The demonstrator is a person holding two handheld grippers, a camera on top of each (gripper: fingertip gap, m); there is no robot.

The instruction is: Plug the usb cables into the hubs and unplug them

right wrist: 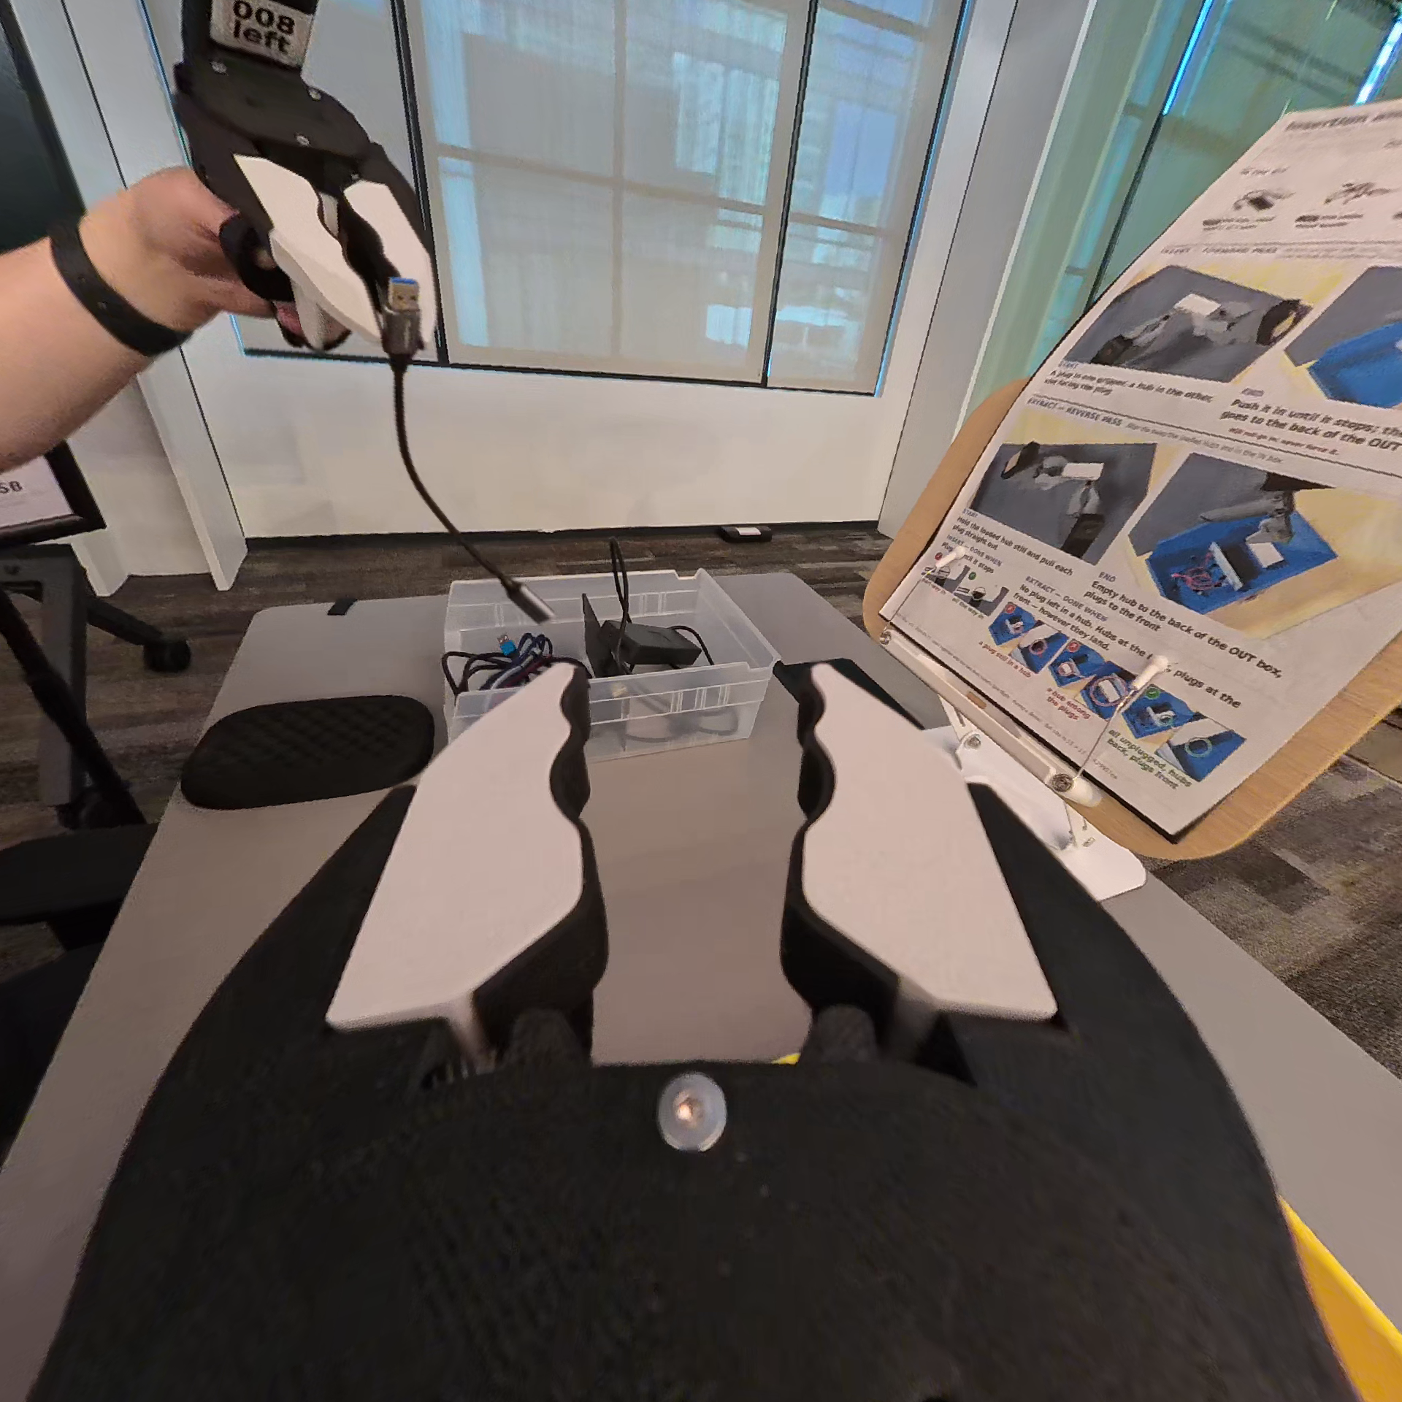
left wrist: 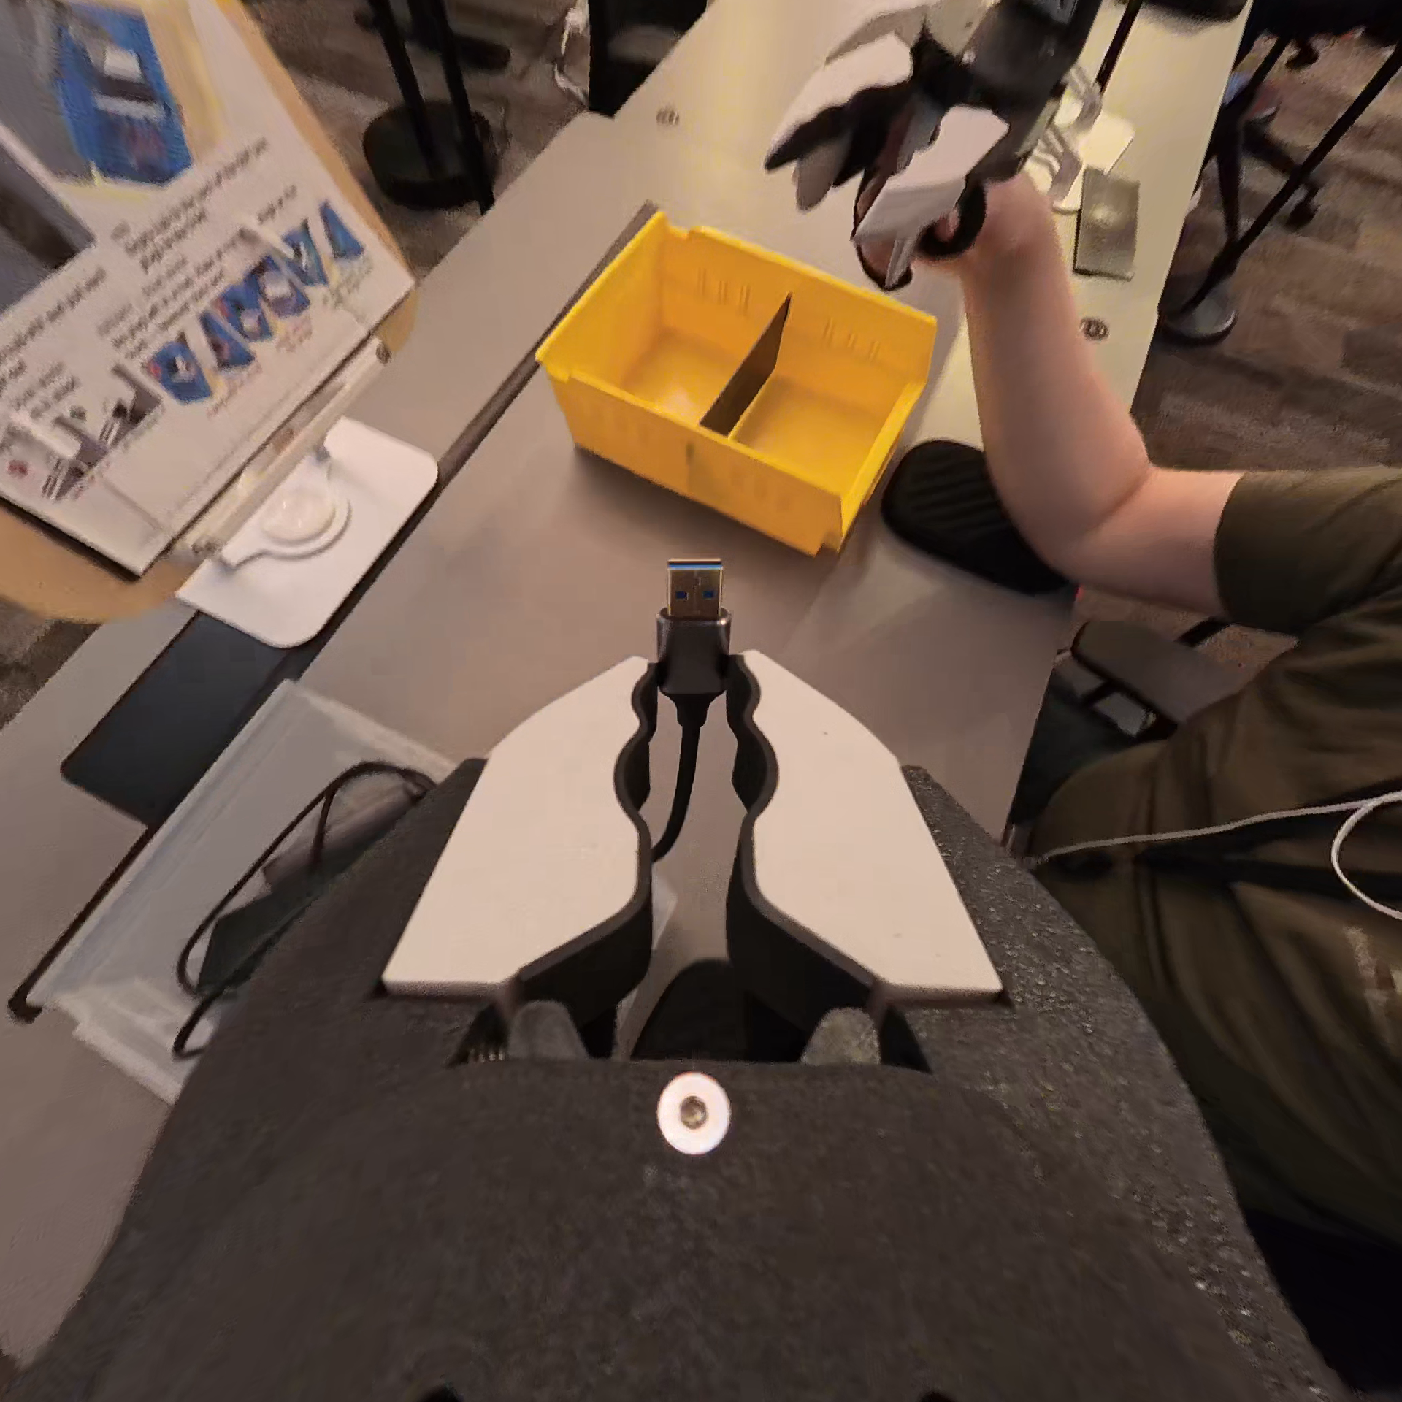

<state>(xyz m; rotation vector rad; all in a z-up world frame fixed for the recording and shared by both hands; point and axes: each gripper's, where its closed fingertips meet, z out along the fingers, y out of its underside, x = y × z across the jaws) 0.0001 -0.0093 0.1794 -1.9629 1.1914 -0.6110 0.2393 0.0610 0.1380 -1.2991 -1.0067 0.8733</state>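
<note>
Two hand-held grippers: left hand-held gripper (left wrist: pixel 692 667), right hand-held gripper (right wrist: pixel 692 686). One yellow plastic two-compartment bin (left wrist: pixel 740 394). One clear plastic tray (right wrist: pixel 728 686). One black USB cable with metal plug (left wrist: pixel 693 607). One black hub (right wrist: pixel 652 645). One printed instruction sheet (right wrist: pixel 1183 493).

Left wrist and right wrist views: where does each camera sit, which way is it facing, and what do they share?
Left wrist view: on the left gripper, shut on the USB plug, looking down over the table at the yellow bin; the person's right arm shows.
Right wrist view: on the open right gripper, facing the clear bin and windows; the left hand shows.
Shared: each sees the other gripper, the plug, the instruction sheet.
</note>
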